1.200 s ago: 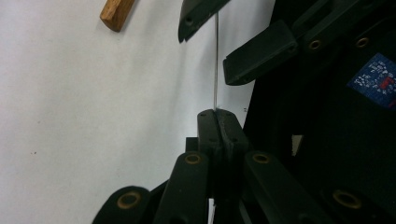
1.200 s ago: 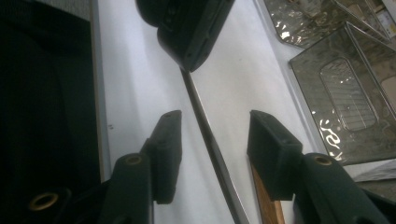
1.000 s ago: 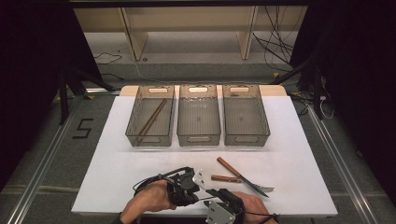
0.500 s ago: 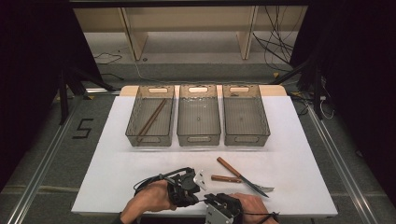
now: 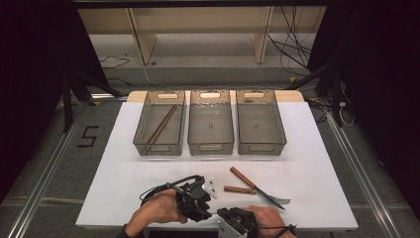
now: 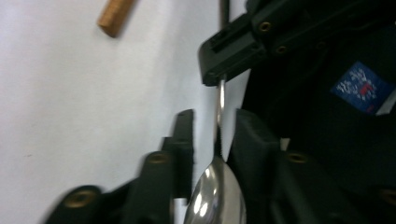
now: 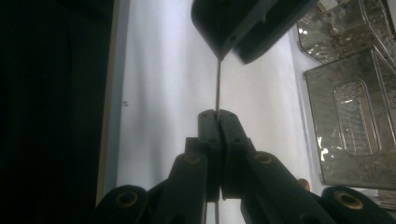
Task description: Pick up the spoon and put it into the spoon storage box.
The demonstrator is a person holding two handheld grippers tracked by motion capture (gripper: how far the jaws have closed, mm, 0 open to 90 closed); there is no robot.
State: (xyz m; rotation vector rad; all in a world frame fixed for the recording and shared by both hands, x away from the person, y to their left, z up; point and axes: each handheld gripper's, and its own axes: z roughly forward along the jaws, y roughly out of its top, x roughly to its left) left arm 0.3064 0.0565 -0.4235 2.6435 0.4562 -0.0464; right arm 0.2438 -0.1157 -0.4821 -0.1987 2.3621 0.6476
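Three clear bins (image 5: 210,147) stand in a row toward the bench's far edge; the left one holds two brown chopsticks (image 5: 161,124), the other two look bare. Two wooden-handled utensils (image 5: 252,184) lie crossed near the near edge. A floor mark left of the bench reads "5" (image 5: 87,136). At the near edge, one metal spoon (image 6: 215,186) passes between both tools: the right gripper (image 7: 217,115) pinches its thin handle, jaws just pressed together, while the left gripper (image 6: 211,135) has just spread its jaws, the bowl lying loosely between them.
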